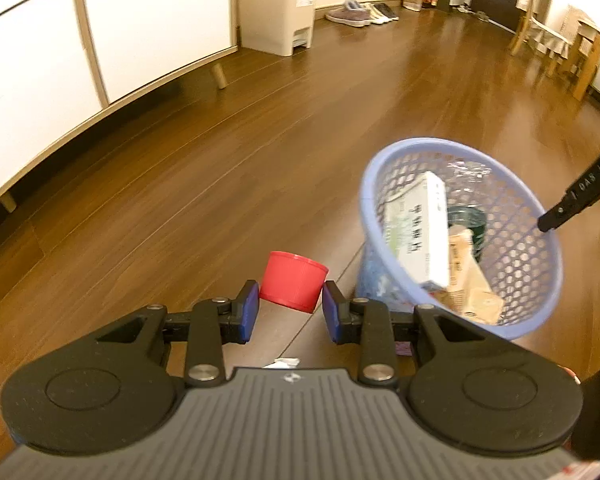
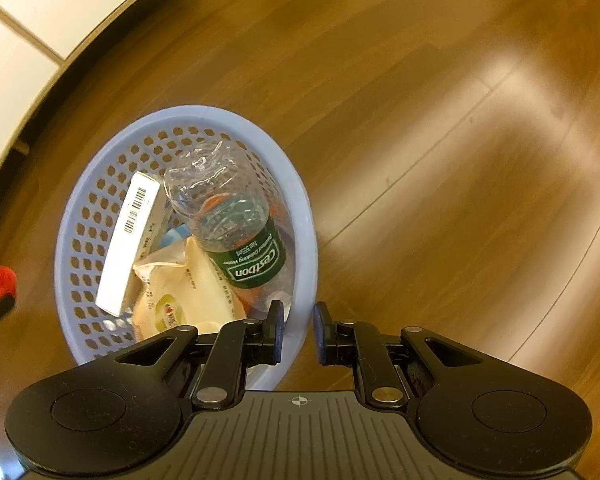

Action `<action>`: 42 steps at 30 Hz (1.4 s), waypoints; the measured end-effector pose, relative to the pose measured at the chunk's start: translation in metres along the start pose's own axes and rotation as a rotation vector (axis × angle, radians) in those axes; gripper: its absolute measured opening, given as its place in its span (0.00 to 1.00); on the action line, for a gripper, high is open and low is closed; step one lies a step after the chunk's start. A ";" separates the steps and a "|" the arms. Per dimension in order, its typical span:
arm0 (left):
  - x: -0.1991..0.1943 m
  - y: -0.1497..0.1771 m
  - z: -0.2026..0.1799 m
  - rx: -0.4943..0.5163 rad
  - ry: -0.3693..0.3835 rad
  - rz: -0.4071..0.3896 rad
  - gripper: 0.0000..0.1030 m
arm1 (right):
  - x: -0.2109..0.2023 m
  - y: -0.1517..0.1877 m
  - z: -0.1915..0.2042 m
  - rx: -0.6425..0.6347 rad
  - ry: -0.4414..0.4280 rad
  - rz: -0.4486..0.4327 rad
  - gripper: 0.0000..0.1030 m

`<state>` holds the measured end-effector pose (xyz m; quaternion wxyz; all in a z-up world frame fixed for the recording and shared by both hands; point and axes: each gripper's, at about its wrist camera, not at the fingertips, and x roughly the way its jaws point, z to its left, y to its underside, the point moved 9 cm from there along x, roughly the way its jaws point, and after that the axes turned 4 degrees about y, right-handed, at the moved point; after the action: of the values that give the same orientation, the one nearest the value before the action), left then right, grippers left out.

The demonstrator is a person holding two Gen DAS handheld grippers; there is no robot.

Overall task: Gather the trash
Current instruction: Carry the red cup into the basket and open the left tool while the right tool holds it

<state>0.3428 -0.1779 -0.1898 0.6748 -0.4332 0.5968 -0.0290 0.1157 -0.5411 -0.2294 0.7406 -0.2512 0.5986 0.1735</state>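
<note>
Left of the basket, the left gripper pinches a red cap between its blue pads, holding it above the wood floor just beside the basket's wall. The basket is pale blue mesh plastic and seems tilted, its mouth turned toward the camera. Inside it, going from left to right in the right wrist view, stand a white box with a barcode on its edge, a cream wrapper lying low beside the box, and a crushed clear bottle with a green label, leaning against the right wall. The right gripper closes on the basket's near rim, one pad inside the wall and the other outside; the left wrist view shows one of its black fingers crossing the rim at the basket's right. Far behind the basket, along the wall, stand a white cabinet on short legs, a beige pedal bin, a row of shoes and, furthest right, a wooden chair. A scrap of white paper lies on the floor below the cap, near the basket's foot.
</note>
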 end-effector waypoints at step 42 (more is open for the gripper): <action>0.021 -0.038 -0.088 0.117 0.092 0.006 0.28 | -0.009 -0.002 0.016 -0.033 0.014 -0.061 0.10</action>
<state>0.2940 -0.2623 -0.1749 0.6709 -0.3897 0.6256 -0.0816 0.1278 -0.5325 -0.2182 0.7372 -0.2827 0.5928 0.1588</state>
